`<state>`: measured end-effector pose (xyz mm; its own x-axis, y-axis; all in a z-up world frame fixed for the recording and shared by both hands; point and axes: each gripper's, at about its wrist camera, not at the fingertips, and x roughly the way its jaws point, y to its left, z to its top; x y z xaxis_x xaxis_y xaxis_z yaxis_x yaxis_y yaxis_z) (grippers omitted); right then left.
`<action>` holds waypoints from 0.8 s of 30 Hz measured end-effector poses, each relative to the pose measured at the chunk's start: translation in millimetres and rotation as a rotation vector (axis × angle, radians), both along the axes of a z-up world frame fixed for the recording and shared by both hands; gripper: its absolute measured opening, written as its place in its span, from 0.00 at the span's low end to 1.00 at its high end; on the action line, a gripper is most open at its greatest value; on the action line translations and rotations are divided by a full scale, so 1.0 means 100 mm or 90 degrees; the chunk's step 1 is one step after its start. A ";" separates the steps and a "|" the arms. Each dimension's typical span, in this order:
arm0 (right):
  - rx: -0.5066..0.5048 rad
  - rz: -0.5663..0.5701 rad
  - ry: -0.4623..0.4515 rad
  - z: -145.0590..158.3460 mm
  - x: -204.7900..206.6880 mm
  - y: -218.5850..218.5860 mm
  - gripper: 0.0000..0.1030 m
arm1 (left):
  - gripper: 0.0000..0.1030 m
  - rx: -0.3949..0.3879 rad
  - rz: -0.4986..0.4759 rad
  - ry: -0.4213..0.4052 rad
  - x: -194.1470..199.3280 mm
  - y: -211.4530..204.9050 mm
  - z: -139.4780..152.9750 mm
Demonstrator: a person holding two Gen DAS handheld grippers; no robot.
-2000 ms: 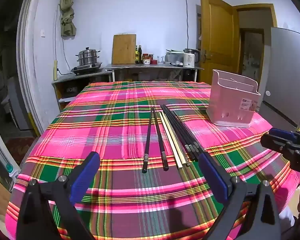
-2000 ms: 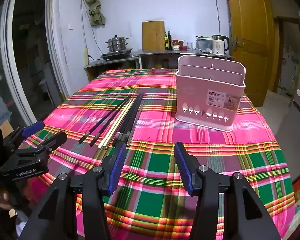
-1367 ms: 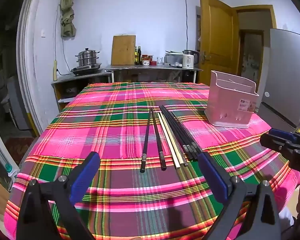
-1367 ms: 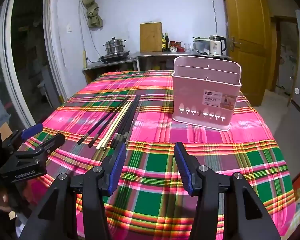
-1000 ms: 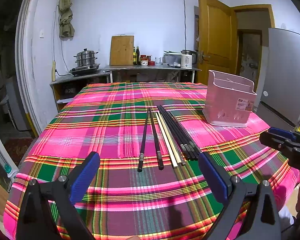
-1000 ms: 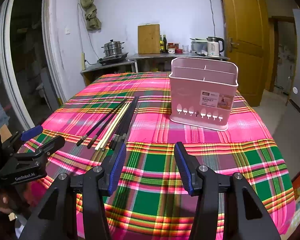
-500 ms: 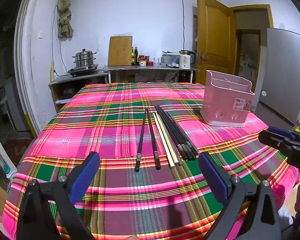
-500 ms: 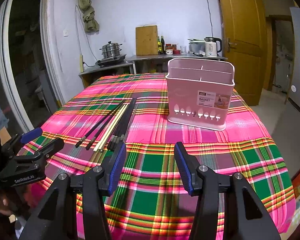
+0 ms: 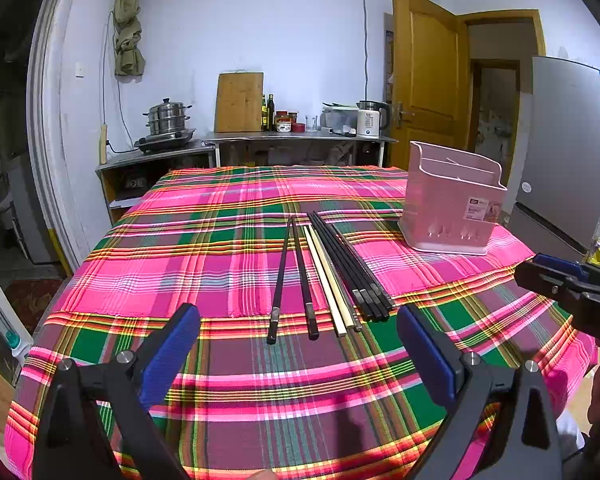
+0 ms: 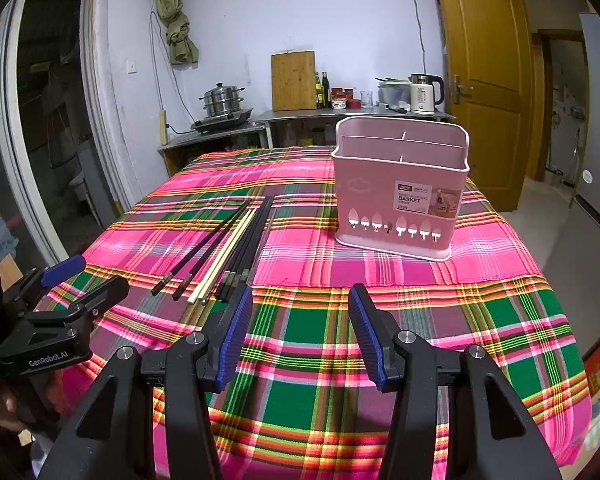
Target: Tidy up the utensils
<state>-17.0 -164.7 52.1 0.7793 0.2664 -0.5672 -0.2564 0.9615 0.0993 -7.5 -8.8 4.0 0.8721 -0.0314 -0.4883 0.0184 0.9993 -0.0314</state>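
Several chopsticks (image 9: pixel 332 276) lie side by side on the plaid tablecloth (image 9: pixel 204 256), mostly black with a pale pair among them; the right wrist view shows the same chopsticks (image 10: pixel 228 246). A pink divided utensil basket (image 9: pixel 452 200) stands upright to their right, and it shows as the basket (image 10: pixel 400 192) straight ahead in the right wrist view. My left gripper (image 9: pixel 298 342) hovers open over the near table edge, just short of the chopstick ends. My right gripper (image 10: pixel 300 330) is open too, held over the tablecloth in front of the basket. Neither holds anything.
A counter along the back wall carries a steamer pot (image 9: pixel 166 118), a wooden cutting board (image 9: pixel 239 102), bottles and a kettle (image 9: pixel 370 120). A yellow door (image 9: pixel 424 84) stands open at right beside a grey fridge (image 9: pixel 564 148). The table drops off on all sides.
Both grippers have drawn back slightly from the table, so the chopsticks and basket look a little farther off. Nothing on the table has moved.
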 end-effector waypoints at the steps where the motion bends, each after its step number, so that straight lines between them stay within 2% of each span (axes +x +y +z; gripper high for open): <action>1: 0.000 0.000 0.000 0.00 0.00 0.00 0.49 | 0.97 0.000 0.000 0.000 0.00 0.00 0.00; 24: 0.000 0.000 0.000 0.00 0.00 0.00 0.49 | 0.98 0.001 -0.002 -0.002 -0.02 -0.01 0.02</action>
<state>-17.2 -164.7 52.0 0.7794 0.2660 -0.5673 -0.2558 0.9616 0.0995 -9.5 -9.8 6.2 0.8734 -0.0337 -0.4859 0.0224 0.9993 -0.0292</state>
